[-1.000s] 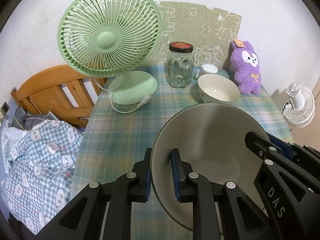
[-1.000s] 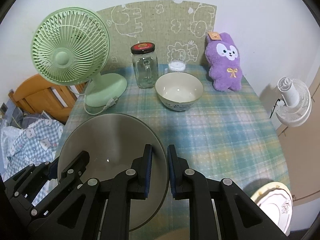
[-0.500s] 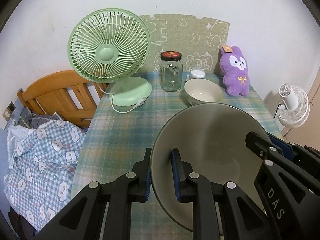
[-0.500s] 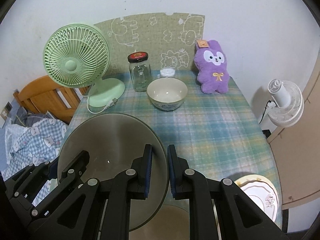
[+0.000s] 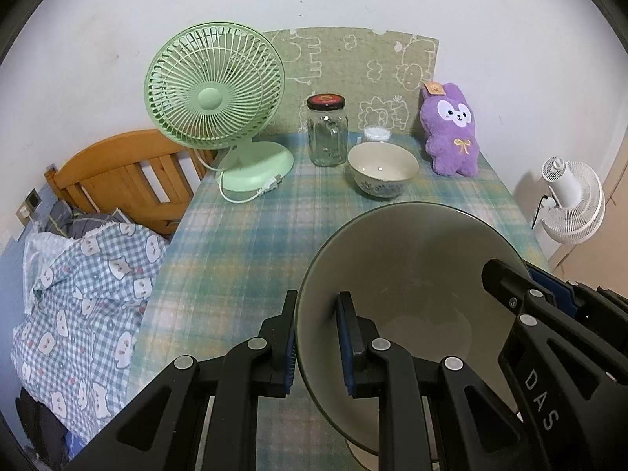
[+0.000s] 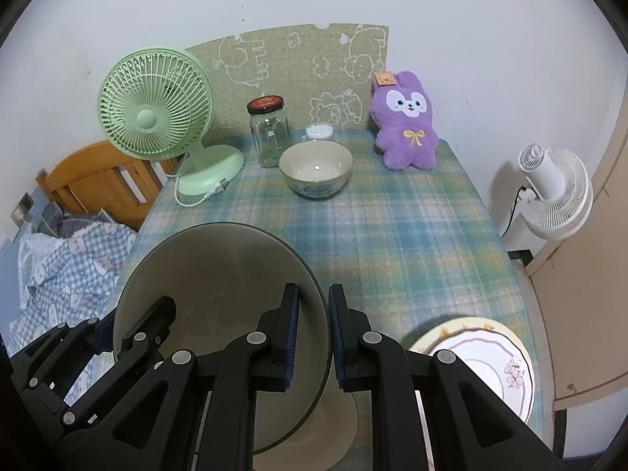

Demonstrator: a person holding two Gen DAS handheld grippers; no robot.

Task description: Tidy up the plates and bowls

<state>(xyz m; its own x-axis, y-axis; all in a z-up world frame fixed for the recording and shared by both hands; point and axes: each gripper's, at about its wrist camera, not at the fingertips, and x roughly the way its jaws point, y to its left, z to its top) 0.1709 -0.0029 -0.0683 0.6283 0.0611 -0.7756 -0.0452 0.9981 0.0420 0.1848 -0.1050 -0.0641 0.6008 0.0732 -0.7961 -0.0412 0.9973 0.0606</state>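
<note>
Grey bowl (image 5: pixel 408 274): carried clear of the bench (image 6: pixel 392 243) over its near edge, pinched on opposite rims by the left gripper (image 5: pixel 316 343) and the right gripper (image 6: pixel 313 339), each clamped on the wall with one pad inside and one outside. White bowl (image 6: pixel 316 168): set ahead toward the far edge, slightly nearer the right gripper's line, with open cloth between. Noted around it: jar (image 6: pixel 269 137), green fan (image 6: pixel 157 117) and plush rabbit (image 6: pixel 406 133) at the far edge; plate (image 6: pixel 486 361) at the near right corner; a tan disc, partly hidden, under the grey bowl.
</note>
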